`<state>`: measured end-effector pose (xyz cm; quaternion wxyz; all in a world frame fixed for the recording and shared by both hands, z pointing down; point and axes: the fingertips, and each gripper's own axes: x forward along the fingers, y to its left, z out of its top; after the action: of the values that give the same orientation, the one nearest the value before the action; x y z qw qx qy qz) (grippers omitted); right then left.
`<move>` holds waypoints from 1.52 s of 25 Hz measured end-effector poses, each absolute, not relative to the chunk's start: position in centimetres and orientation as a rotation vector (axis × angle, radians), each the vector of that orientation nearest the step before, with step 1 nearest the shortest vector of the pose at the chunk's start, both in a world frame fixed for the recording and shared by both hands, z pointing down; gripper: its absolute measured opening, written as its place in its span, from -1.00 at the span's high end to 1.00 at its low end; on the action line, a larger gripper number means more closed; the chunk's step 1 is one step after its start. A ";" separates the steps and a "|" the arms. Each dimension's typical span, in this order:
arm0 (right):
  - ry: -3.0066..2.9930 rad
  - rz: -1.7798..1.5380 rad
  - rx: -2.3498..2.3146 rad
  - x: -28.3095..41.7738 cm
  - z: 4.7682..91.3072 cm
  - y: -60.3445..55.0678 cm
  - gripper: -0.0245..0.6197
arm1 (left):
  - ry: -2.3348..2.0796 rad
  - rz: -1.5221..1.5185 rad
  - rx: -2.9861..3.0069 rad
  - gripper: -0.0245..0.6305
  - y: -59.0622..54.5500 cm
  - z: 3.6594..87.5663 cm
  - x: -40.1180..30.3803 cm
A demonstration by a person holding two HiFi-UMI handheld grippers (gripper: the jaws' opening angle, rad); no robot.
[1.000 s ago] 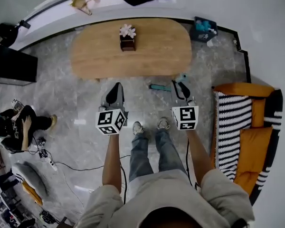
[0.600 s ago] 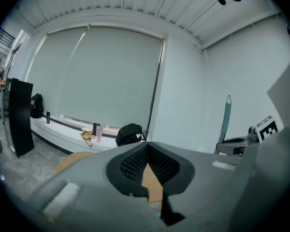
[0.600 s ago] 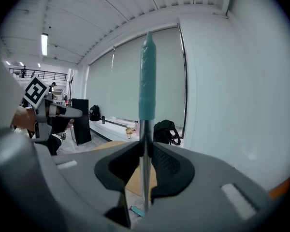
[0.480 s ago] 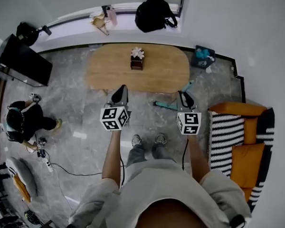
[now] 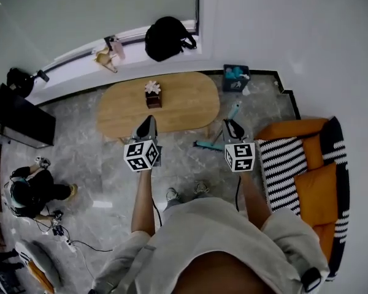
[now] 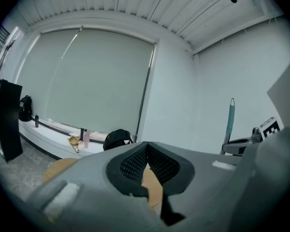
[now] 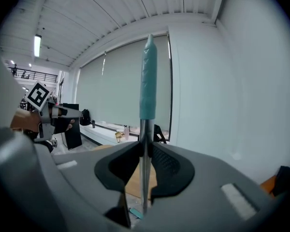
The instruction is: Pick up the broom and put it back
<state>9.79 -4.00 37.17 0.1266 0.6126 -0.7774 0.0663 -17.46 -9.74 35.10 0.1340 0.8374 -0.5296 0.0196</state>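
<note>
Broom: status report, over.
Right gripper shut on broom, handle upright between fingers. Left gripper shut, empty. Wooden table close ahead, striped sofa at right.

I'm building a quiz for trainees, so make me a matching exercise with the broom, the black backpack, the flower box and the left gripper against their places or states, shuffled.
1 broom
2 black backpack
3 flower box
4 left gripper

A on the wooden table
B shut and empty
C upright, clamped by the right gripper
D on the window ledge

Pairs: 1-C, 2-D, 3-A, 4-B
</note>
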 end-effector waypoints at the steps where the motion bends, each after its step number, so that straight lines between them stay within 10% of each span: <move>1: -2.250 0.190 1.796 10.8 37.1 -3.7 0.68 | -1.513 0.060 2.447 0.92 -10.0 34.9 -16.3; 18: -2.049 0.127 2.014 26.2 34.8 -2.3 0.69 | -1.231 0.077 2.638 0.92 -13.3 32.9 -0.1; 38: -1.899 0.174 2.083 27.8 36.0 -15.1 0.68 | -1.045 0.112 2.673 0.92 -28.1 35.7 3.2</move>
<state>27.79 -15.07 36.02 0.1580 0.7284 -0.6639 0.0607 3.20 -28.08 35.70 0.1342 0.9222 -0.3606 0.0386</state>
